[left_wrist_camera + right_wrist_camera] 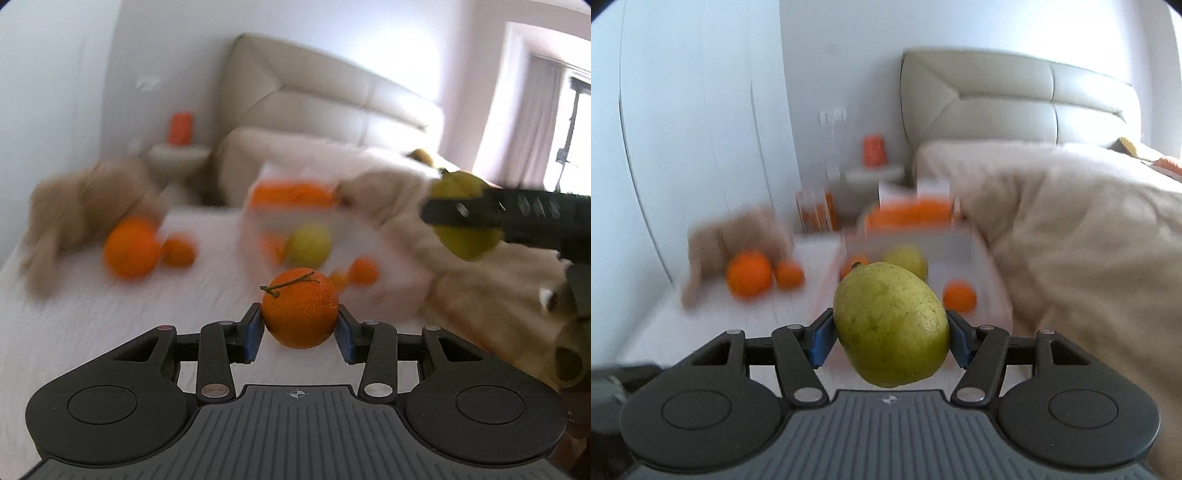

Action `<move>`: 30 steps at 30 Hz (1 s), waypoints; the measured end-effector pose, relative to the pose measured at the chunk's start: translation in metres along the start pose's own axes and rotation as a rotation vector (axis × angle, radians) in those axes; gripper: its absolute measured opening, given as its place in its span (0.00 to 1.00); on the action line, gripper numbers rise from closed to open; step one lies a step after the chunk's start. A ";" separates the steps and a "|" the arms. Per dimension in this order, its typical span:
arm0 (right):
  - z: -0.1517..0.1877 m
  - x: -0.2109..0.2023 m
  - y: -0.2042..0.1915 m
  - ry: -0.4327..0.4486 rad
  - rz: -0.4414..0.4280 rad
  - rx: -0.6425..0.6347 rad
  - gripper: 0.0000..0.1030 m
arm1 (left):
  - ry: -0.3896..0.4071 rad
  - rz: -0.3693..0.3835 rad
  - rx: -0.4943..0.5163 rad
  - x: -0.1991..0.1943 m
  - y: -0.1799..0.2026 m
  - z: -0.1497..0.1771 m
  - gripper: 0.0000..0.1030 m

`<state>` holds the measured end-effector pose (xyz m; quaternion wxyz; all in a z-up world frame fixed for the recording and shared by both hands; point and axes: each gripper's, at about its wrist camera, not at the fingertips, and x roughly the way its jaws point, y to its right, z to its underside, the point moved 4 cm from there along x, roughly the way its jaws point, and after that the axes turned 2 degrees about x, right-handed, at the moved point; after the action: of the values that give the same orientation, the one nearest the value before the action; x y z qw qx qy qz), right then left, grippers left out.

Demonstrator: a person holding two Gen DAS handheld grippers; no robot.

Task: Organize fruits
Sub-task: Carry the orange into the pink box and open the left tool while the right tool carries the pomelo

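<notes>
Bed | left hand-held gripper clamps stemmed tangerine | right hand-held gripper clamps speckled, seemingly pear-like fruit

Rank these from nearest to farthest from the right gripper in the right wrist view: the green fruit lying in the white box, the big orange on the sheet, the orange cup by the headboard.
1. Green fruit in the white box: just beyond the right gripper, slightly right.
2. Big orange: farther off, on the sheet at left.
3. Orange cup: farthest, on the bedside stand.

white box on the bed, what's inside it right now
Inside the white box a yellow-green fruit and small oranges show, blurred. The held yellow-green fruit covers part of the inside.
</notes>
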<state>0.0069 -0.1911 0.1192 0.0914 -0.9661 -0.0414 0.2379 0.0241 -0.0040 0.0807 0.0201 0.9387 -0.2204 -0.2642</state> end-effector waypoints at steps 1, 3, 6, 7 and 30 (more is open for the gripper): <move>-0.017 -0.003 0.004 0.027 -0.005 0.024 0.60 | 0.013 0.003 0.023 0.003 0.008 -0.014 0.44; -0.050 -0.006 0.010 0.076 0.007 0.057 0.60 | 0.028 0.010 0.062 0.013 0.022 -0.041 0.44; -0.096 -0.009 0.014 0.139 0.047 0.042 0.60 | 0.007 0.026 0.069 0.033 0.032 -0.071 0.45; -0.109 -0.009 0.014 0.156 0.065 0.025 0.60 | -0.010 0.029 0.070 0.041 0.035 -0.077 0.45; -0.088 0.120 0.028 -0.147 0.118 -0.095 0.60 | -0.175 0.115 -0.033 0.116 -0.005 -0.044 0.45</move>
<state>0.1549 -0.2177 0.1364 0.0283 -0.9500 -0.0023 0.3108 0.1372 -0.0522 0.0606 0.0312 0.8974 -0.2705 -0.3471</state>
